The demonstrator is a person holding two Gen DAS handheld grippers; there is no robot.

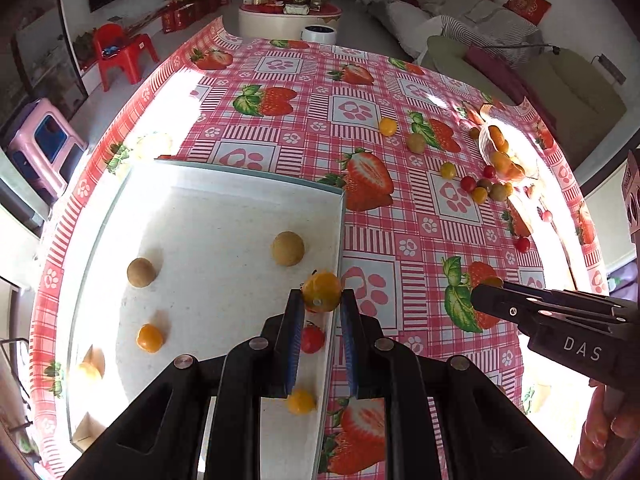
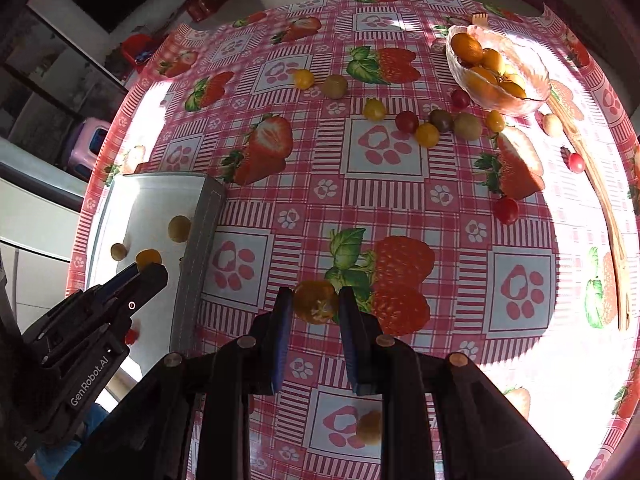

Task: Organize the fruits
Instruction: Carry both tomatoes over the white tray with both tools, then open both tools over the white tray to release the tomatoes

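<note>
My left gripper (image 1: pixel 320 300) is shut on a small orange fruit (image 1: pixel 321 291) above the right edge of the white tray (image 1: pixel 224 184). The tray holds two brown longans (image 1: pixel 287 248), an orange fruit (image 1: pixel 150 337), a red tomato (image 1: pixel 312 339) and a yellow one (image 1: pixel 301 401). My right gripper (image 2: pixel 314 300) is shut on a small orange fruit (image 2: pixel 315 301) above the tablecloth, right of the tray (image 2: pixel 156 192). A glass bowl (image 2: pixel 532 98) with several oranges stands at the far right. Loose cherry tomatoes (image 2: pixel 407 121) lie near it.
The round table (image 2: pixel 384 208) has a pink strawberry-print cloth. A brown fruit (image 2: pixel 369 427) lies below my right gripper. A long wooden stick (image 2: pixel 600 200) lies along the right rim. Beyond the table are a red chair (image 1: pixel 120 52), a pink stool (image 1: pixel 44 148) and a sofa (image 1: pixel 480 16).
</note>
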